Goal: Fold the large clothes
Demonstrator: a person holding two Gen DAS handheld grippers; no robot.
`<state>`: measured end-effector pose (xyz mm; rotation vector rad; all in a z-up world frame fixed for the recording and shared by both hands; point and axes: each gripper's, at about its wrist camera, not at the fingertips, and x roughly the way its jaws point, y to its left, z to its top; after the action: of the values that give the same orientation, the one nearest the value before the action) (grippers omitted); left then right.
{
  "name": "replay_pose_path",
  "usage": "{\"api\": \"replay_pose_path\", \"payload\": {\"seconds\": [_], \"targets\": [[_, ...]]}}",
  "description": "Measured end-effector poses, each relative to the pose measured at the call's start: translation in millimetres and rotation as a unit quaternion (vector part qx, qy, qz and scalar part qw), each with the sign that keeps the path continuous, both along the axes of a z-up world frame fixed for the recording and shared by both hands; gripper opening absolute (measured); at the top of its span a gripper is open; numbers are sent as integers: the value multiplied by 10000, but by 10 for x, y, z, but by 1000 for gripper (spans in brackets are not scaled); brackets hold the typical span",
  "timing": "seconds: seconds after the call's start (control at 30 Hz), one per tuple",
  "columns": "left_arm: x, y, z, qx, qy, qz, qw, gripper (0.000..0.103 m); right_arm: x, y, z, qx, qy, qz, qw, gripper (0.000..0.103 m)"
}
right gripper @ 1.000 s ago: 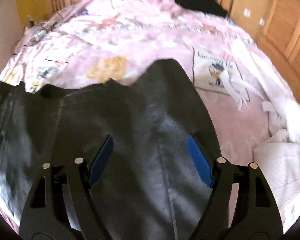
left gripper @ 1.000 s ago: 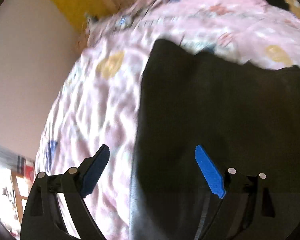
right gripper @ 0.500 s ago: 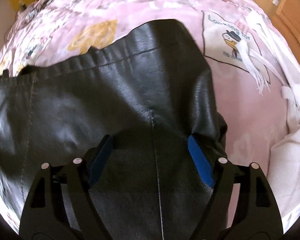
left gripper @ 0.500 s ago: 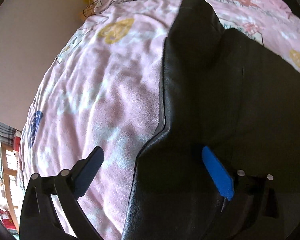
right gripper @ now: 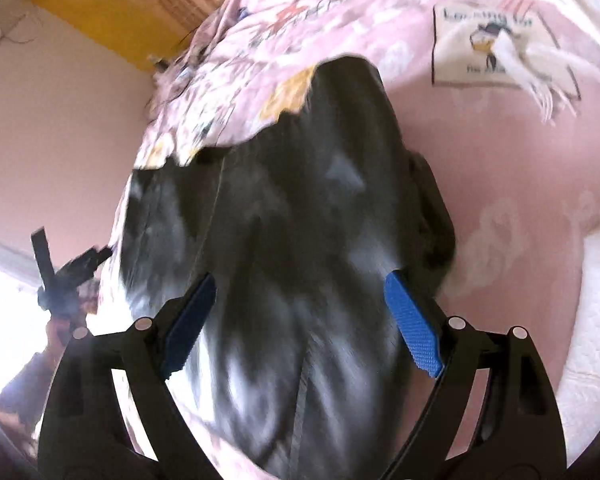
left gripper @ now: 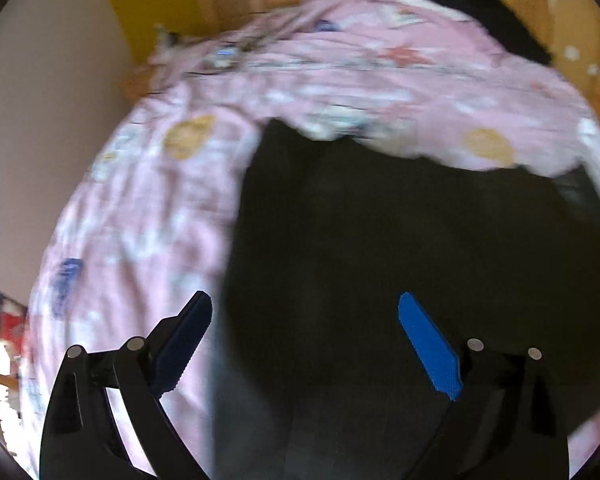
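A black leather garment (left gripper: pixel 380 220) lies spread flat on a pink patterned blanket (left gripper: pixel 148 208). My left gripper (left gripper: pixel 304 300) hovers over the garment's left edge, one finger above the blanket and the other above the leather. Its jaws stand wide, are closing a little, and grip nothing. In the right wrist view the same garment (right gripper: pixel 300 184) fills the middle, with a rounded end pointing away. My right gripper (right gripper: pixel 300 280) hangs above it with its jaws opening. The leather lies below the pads, not pinched between them. Both views are blurred by motion.
The blanket (right gripper: pixel 500 160) covers a bed. White fabric (right gripper: pixel 596 320) lies at its right edge, with a white fringed piece (right gripper: pixel 540 64) farther back. A dark clothing pile (left gripper: pixel 480 16) sits at the far end before wooden doors. A pale wall borders the left side. A person's hand (right gripper: pixel 56 336) shows at the left.
The left view has pulled back and up, showing more of the bed. The right view has swung sideways and tilted, and its jaws have spread a little wider. The garment lies still.
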<state>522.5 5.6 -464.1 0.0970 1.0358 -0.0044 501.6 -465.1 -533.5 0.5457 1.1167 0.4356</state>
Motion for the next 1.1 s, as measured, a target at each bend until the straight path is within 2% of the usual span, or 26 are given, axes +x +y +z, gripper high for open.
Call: {"api": "replay_pose_path", "payload": {"seconds": [0.17, 0.23, 0.4, 0.57, 0.63, 0.73, 0.83, 0.97, 1.0, 1.1], "targets": [[-124, -735, -111, -626, 285, -341, 9970, 92, -91, -271, -232, 848, 18, -14, 9964, 84], [-121, -1015, -275, -691, 423, -363, 9960, 92, -103, -389, -313, 1168, -13, -104, 9931, 84], [-121, -1410, -665, -660, 645, -269, 9954, 91, -154, -539, -535, 1425, 265, -92, 9894, 84], [-204, -1508, -858, -437, 611, -254, 9969, 91, -136, -426, -806, 1955, 489, 250, 9792, 84], [-224, -1481, -899, -520, 588, -182, 9967, 91, -115, -303, -860, 2217, 429, 427, 9732, 84], [-239, -1470, -929, -515, 566, -184, 9969, 92, -37, -132, -984, 2201, 408, 527, 9732, 86], [-226, -1464, -945, -503, 551, -208, 9970, 94, 31, -110, -1046, 2425, 328, 469, 9685, 86], [-227, -1438, -990, -625, 586, -183, 9962, 95, 96, 26, -1007, 2295, 64, 645, 9711, 86], [-230, -1436, -1004, -625, 610, -192, 9960, 95, 111, 77, -984, 2373, 48, 718, 9688, 86], [-264, -1427, -1016, -671, 637, -263, 9954, 95, 138, 287, -850, 3108, 51, 1183, 9431, 85]]}}
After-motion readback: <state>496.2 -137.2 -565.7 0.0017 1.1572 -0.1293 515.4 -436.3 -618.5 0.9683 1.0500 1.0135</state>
